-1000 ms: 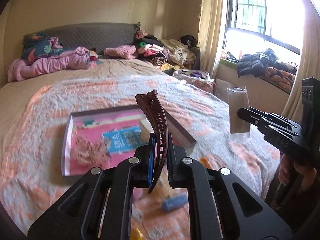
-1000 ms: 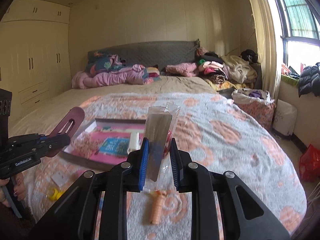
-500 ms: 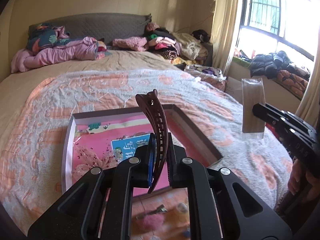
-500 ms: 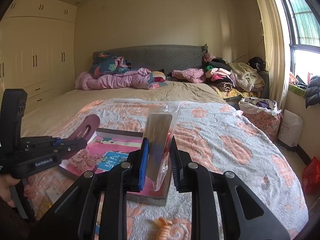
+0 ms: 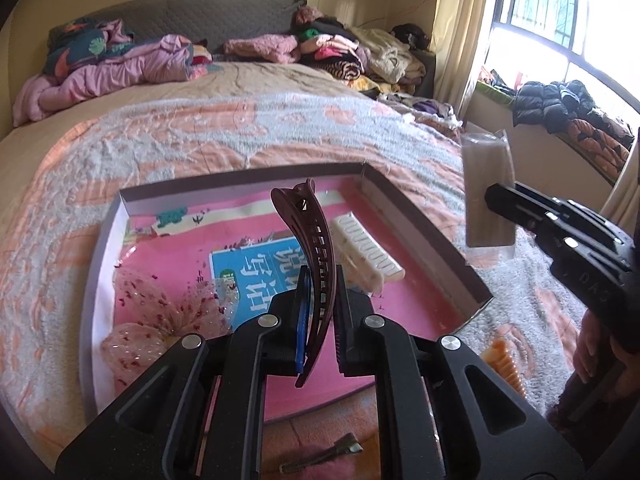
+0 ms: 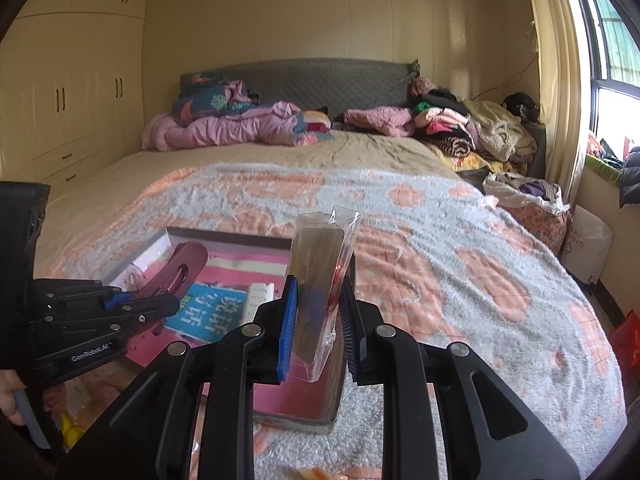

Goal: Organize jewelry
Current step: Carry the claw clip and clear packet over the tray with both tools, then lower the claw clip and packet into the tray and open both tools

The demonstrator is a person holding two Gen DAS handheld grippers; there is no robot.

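My left gripper [image 5: 320,312] is shut on a long dark-red hair clip [image 5: 310,256] that stands up curved from the jaws, over the open pink-lined box [image 5: 420,228] on the bed. A white hair clip [image 5: 368,256] lies inside that box. My right gripper [image 6: 318,320] is shut on a clear plastic packet [image 6: 320,276] with a brown card in it, held upright over the box's right side [image 6: 296,412]. The left wrist view shows the right gripper [image 5: 496,200] and packet [image 5: 486,192] at the right; the right wrist view shows the left gripper [image 6: 160,300] and clip [image 6: 176,268] at the left.
The box lies on a bed with a grey and orange floral blanket [image 6: 440,248]. An orange comb-like clip [image 5: 506,364] and a small metal clip [image 5: 324,454] lie on the blanket near the front. Piled clothes [image 6: 460,124] sit by the headboard. A window [image 5: 560,12] is at the right.
Both grippers have moved forward and down toward the box, which now looks larger and sits right under them. The hair clip and the packet stay gripped as before.
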